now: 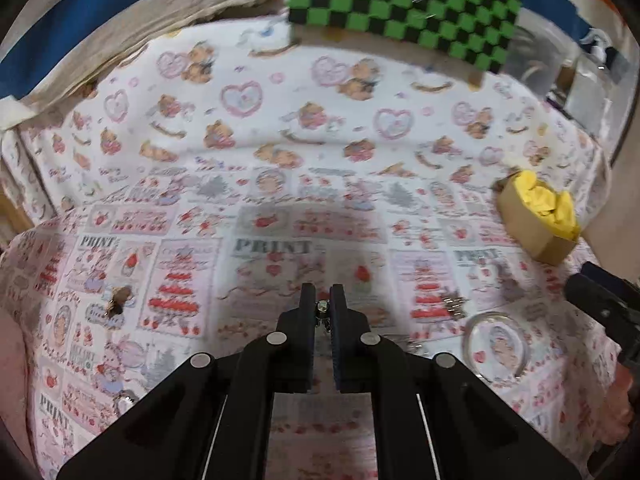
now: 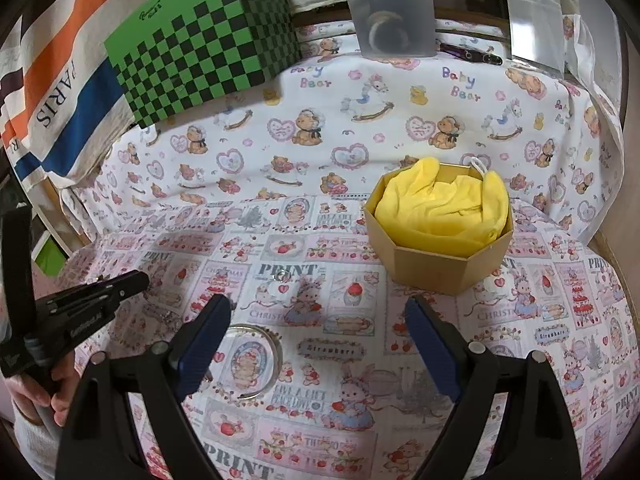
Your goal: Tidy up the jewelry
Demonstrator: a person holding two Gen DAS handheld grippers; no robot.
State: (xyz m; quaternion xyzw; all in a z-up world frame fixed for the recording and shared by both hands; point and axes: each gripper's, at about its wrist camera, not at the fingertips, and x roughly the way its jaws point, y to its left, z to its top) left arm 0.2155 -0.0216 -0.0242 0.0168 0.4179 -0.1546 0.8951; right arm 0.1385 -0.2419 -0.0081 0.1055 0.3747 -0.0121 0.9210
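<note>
Left fingers [image 1: 322, 300] pinch a small metal piece [image 1: 321, 309], unseen from right wrist.

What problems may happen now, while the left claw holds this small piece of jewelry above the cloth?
1. The left claw pinches the small metal jewelry piece only at its tips, so it may slip out and get lost on the busy patterned cloth.
2. The octagonal box is filled with crumpled yellow fabric; a small piece dropped there may sink into the folds.
3. The clear bangle lies right under the open right claw and may be knocked.
</note>
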